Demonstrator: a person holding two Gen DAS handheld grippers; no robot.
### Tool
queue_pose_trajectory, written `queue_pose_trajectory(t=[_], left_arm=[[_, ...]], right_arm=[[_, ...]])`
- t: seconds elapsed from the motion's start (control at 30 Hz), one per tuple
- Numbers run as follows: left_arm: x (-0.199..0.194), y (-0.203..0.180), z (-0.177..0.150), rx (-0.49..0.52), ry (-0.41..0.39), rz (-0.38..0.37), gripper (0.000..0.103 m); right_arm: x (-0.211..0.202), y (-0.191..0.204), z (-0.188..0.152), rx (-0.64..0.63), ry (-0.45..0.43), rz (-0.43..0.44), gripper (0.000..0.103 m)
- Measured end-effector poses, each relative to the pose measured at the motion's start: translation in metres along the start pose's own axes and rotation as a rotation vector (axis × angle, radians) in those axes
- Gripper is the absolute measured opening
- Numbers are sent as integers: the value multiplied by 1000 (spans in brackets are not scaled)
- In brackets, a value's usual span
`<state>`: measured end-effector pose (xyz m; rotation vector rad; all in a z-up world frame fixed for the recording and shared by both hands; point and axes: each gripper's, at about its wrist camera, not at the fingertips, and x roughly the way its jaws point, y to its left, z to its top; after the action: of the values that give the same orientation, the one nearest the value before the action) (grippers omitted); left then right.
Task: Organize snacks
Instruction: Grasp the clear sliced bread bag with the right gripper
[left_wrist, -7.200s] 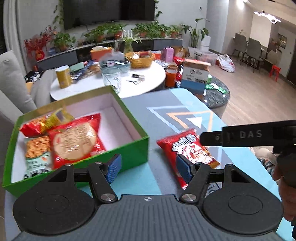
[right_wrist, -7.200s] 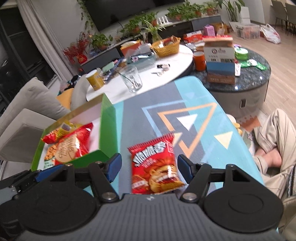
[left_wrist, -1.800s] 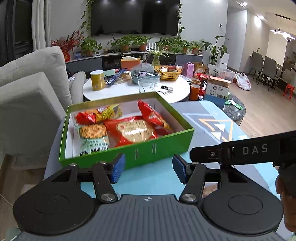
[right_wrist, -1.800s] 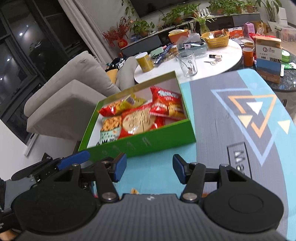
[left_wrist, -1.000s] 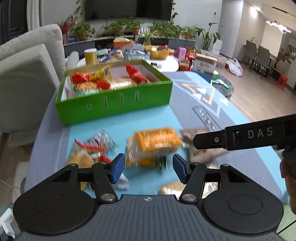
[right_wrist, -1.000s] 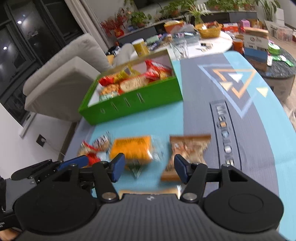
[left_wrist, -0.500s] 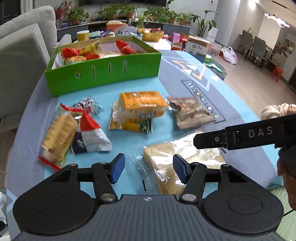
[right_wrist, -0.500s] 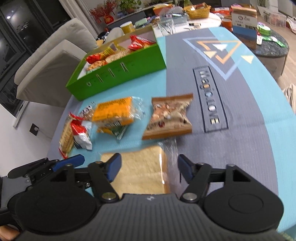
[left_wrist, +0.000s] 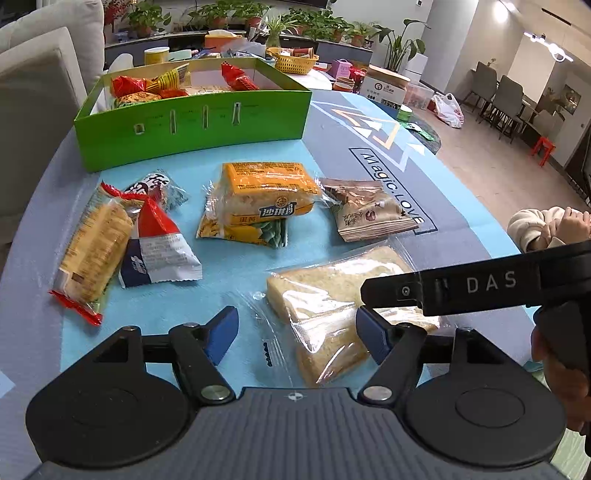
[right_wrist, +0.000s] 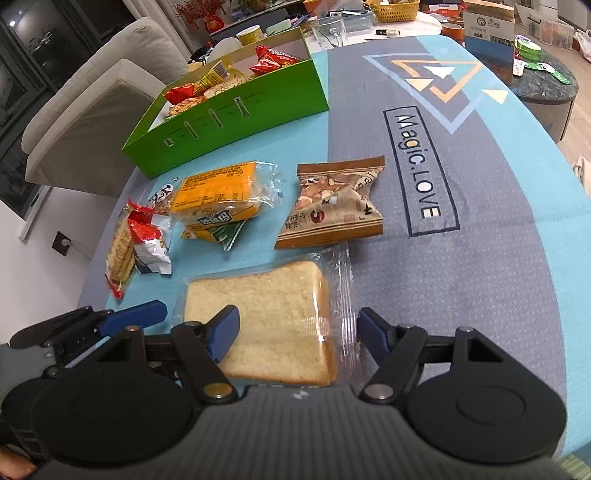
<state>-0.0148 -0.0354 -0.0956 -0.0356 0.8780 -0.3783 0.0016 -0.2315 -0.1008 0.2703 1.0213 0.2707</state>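
Observation:
A green box (left_wrist: 192, 122) (right_wrist: 236, 114) at the far left of the table holds several snack packs. Loose on the blue mat lie a wrapped bread slice (left_wrist: 332, 295) (right_wrist: 273, 317), a brown nut pack (left_wrist: 365, 210) (right_wrist: 332, 206), an orange-topped cake pack (left_wrist: 266, 192) (right_wrist: 218, 195), a red-white pack (left_wrist: 155, 243) (right_wrist: 147, 236) and a biscuit pack (left_wrist: 92, 247) (right_wrist: 120, 254). My left gripper (left_wrist: 297, 332) is open above the bread's near end. My right gripper (right_wrist: 297, 330) is open, its jaws either side of the bread slice.
A white round table (right_wrist: 406, 18) with a glass, a basket and cups stands behind the box. A grey sofa (right_wrist: 92, 96) is at the left. A dark side table (right_wrist: 546, 85) with a carton is at the right. The mat's near edge curves close below the grippers.
Both grippers pulled back from the green box toward the near edge, bringing the loose snacks into view. In the last half second they closed in on the bread slice.

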Motion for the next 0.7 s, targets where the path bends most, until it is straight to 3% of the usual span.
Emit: queue_pose_trajectory(t=[0.2,0.27,0.37,0.47,0.7], left_arm=[[8,7,3,-58,1,-51,70],[8,9,3,-66,-6,-67,66],[3,7,4,-14,-28,-71,60],[-2,2,6,34,-57,-72,51],[-15,2,17,43,-115,-79,50]], right_arm=[[1,0,0,-7,-7,-9,53],[1,0,0,-8,-11,-2,53],[0,3,0,-17,-23,2,52],[-3,8,1,-32,-37,13,44],[-16,17,10,-56,-90,18,41]])
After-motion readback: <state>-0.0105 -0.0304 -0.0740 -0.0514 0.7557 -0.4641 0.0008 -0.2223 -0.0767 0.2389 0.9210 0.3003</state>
